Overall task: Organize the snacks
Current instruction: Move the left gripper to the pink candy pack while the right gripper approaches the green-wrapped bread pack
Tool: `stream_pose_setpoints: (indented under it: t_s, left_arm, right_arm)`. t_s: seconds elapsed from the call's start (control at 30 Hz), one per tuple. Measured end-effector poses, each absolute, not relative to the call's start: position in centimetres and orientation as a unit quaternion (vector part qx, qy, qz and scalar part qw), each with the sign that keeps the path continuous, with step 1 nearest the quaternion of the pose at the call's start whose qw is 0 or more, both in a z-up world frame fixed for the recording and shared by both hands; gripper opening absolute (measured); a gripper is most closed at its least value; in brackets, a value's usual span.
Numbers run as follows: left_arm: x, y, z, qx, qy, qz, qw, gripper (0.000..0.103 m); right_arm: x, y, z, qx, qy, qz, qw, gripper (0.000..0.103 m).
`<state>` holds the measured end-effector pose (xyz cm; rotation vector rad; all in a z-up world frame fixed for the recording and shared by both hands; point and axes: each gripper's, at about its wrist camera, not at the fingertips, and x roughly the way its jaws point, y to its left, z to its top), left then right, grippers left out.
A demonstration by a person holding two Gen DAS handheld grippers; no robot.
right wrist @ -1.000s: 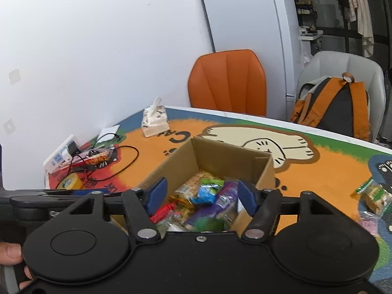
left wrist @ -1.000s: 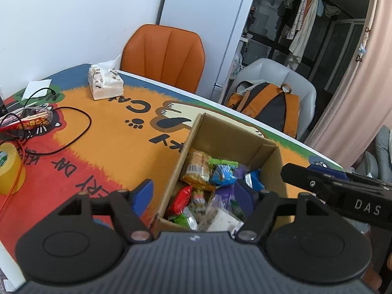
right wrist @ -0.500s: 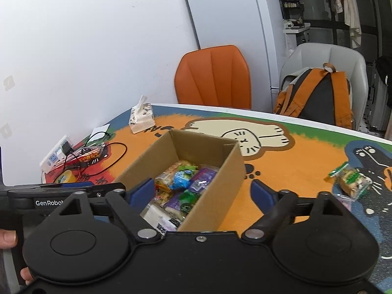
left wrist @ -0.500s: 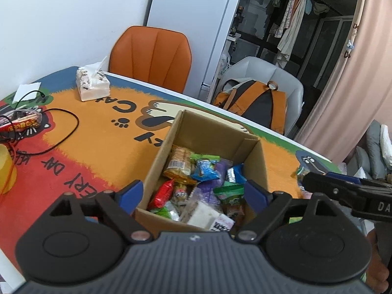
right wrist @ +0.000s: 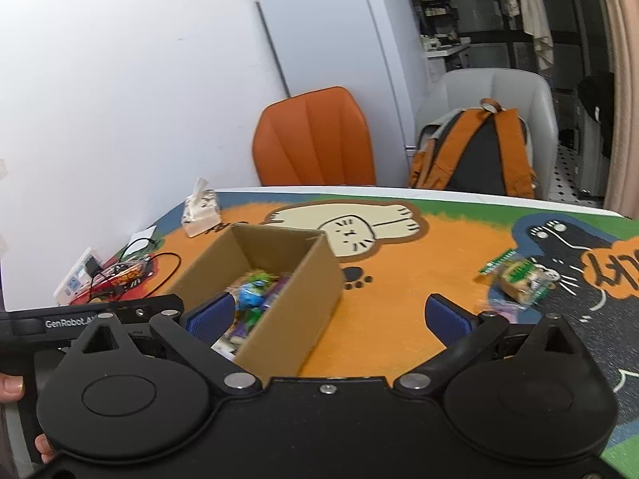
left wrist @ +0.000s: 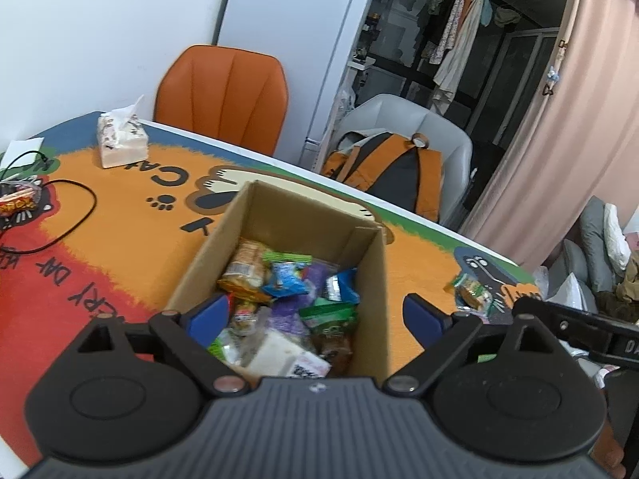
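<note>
Both jaws opening, nothing between them: left gripper (left wrist: 317, 313) frames the snack-filled cardboard box (left wrist: 375, 279) mid-frame. Right gripper (right wrist: 327, 317) swings toward stray snack packets (right wrist: 519, 277) at right, likely boxing next

We have both grippers pitched down at the table. Left gripper (left wrist: 315, 313): jaws opening, wide apart, pads pressing on nothing. Right gripper (right wrist: 327, 317): jaws opening, at full spread, nothing gripped. Our left hand (right wrist: 16, 389) wraps the left gripper's handle, fingertips showing.
</note>
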<state>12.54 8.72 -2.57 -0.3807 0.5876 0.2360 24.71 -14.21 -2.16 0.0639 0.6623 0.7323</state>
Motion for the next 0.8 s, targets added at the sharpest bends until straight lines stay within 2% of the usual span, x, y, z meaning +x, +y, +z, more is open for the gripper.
stream_pose_setpoints:
  t_s: [0.8]
  left_arm:
    - [17.8,1.1,-3.0,-0.16,0.291,0.031,0.943,0.094]
  right_arm:
    - [27.6,-22.0,-4.1,0.052,0.327,0.256,0.908,0.103]
